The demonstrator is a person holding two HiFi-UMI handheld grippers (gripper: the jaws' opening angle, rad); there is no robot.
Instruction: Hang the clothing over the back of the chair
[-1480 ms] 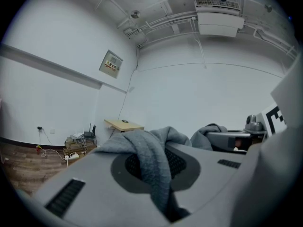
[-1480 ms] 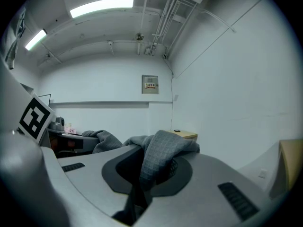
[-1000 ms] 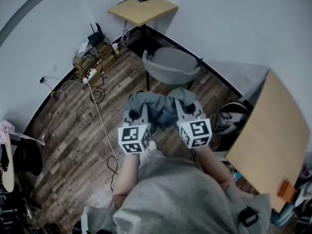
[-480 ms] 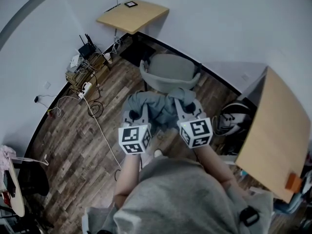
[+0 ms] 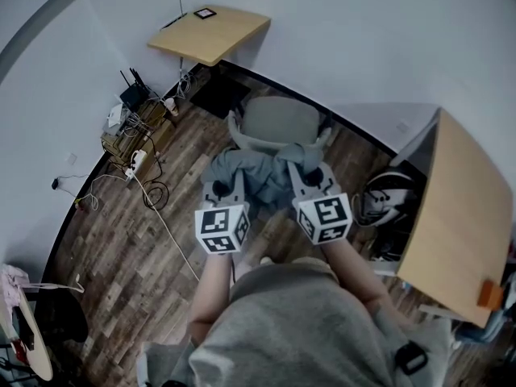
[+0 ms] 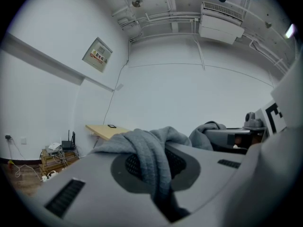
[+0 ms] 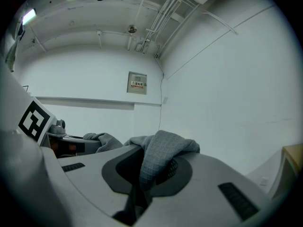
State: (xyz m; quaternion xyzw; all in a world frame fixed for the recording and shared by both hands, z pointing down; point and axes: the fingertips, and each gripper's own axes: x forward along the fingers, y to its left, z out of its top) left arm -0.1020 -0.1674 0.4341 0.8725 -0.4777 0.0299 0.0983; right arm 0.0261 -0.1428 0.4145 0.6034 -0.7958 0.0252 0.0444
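Note:
A grey garment [image 5: 256, 172] hangs bunched between my two grippers, just in front of and above the grey chair [image 5: 280, 122] in the head view. My left gripper [image 5: 225, 176] is shut on the garment's left part, and my right gripper [image 5: 304, 168] is shut on its right part. In the left gripper view a fold of the grey cloth [image 6: 150, 152] is pinched in my left gripper [image 6: 158, 178]. The right gripper view shows the cloth [image 7: 163, 152] draped over and pinched in my right gripper [image 7: 141, 178]. Both grippers point nearly level, side by side.
A wooden wall shelf [image 5: 208, 32] stands beyond the chair. A router, crate and cables [image 5: 129, 123] lie at the left wall, with a cable [image 5: 165, 224] across the wood floor. A wooden table [image 5: 455, 208] and a bag [image 5: 383, 200] are on the right.
Both grippers have carried the garment forward toward the chair. The chair now sits closer under the garment, and the shelf and cables have drifted left in the head view.

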